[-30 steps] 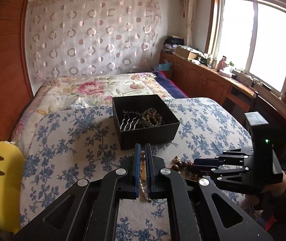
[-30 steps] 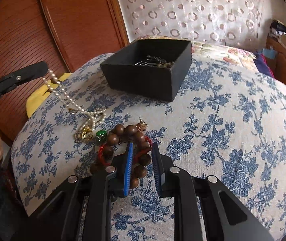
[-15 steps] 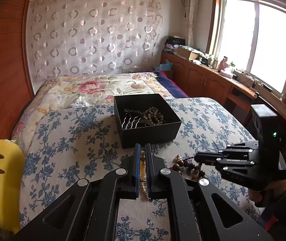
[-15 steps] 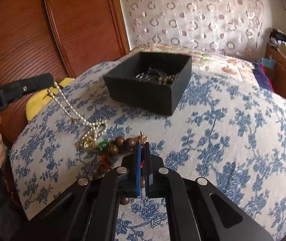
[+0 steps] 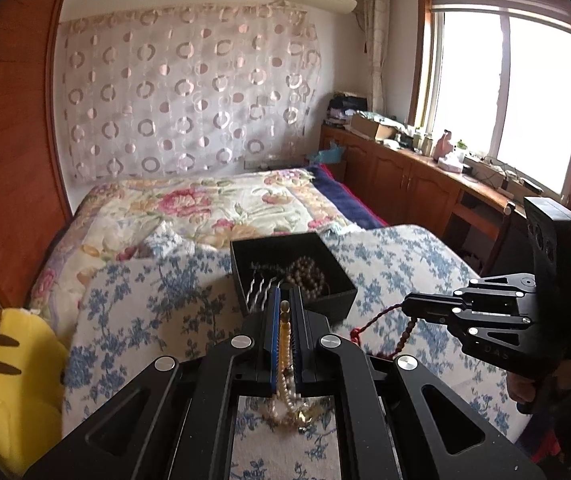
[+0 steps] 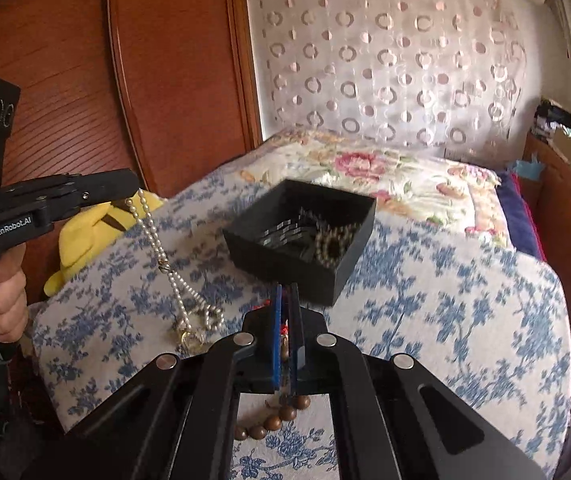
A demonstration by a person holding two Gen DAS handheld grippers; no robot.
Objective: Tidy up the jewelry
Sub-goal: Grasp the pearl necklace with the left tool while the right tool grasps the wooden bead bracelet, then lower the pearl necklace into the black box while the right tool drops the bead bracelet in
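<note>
Pearl necklace (image 6: 165, 256) dangles from the left gripper (image 5: 284, 307), jaws pinched tight on it, tail near the blue floral bedspread (image 6: 425, 320). Right gripper (image 6: 285, 300) is clamped on the wooden bead bracelet (image 6: 281, 420). Both need lifting clear over the black box (image 6: 285, 256) rim before letting go, I reckon.
</note>
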